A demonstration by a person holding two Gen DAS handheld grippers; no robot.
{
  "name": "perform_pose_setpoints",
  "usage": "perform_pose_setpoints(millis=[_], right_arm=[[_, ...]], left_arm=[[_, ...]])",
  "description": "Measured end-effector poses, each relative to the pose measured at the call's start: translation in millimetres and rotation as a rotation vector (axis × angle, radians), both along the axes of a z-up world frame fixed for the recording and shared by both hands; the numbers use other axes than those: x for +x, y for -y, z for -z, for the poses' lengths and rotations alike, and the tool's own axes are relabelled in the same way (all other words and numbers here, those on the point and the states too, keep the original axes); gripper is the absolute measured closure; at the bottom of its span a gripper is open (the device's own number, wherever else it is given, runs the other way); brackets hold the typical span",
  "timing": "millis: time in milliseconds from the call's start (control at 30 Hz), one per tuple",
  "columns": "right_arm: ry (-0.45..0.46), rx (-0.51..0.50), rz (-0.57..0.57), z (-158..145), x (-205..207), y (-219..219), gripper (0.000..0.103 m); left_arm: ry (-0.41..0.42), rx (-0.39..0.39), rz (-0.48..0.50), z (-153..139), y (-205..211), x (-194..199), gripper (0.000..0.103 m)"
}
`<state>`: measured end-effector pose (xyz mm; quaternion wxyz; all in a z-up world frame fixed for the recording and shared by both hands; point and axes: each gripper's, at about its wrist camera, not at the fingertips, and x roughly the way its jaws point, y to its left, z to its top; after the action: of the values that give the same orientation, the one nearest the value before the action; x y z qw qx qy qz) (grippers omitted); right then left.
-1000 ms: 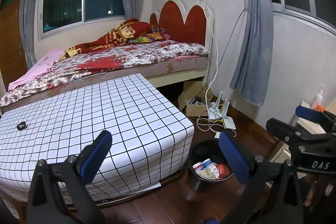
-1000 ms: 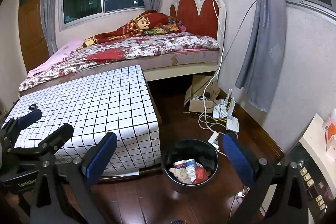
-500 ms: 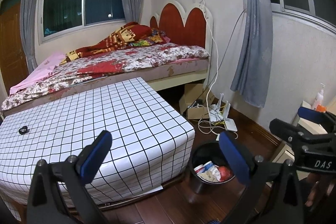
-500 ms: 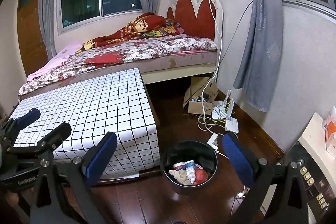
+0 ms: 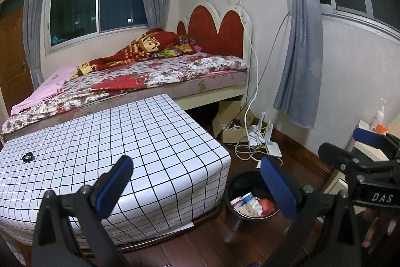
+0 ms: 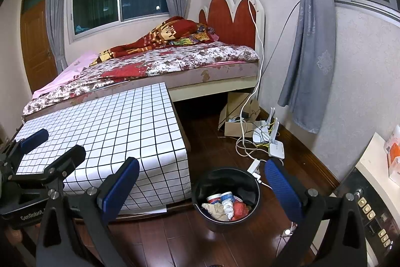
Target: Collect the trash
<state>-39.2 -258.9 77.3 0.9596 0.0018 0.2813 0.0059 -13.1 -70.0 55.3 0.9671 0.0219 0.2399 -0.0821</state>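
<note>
One black trash bin (image 6: 226, 197) stands on the dark wooden floor (image 6: 175, 242), just beside the corner of the one tabletop (image 6: 112, 124) with the white checked cover. Inside the bin lie two small cups with red and blue rims, one beige crumpled paper (image 6: 216, 209), one white wad and one red piece; there may be more below, the view is not clear enough to count. On the tabletop, near its left edge, is one small black object (image 5: 27, 157).

The left tool (image 5: 197, 182) is held above the floor with its two blue pads wide apart and nothing between them. The right tool (image 6: 202, 185) is also spread wide and empty, held above the bin. Both point toward the one bed (image 6: 162, 61)
</note>
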Motion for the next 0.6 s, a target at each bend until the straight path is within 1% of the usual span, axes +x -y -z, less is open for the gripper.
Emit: perform_pose_setpoints(millis=[600], right_arm=[[-0.004,0.001,-0.001,1.8,0.7,-1.7,0.001]], left_arm=[[0.004,-0.001,0.004,-0.3,-4.8,-0.4,0.001]])
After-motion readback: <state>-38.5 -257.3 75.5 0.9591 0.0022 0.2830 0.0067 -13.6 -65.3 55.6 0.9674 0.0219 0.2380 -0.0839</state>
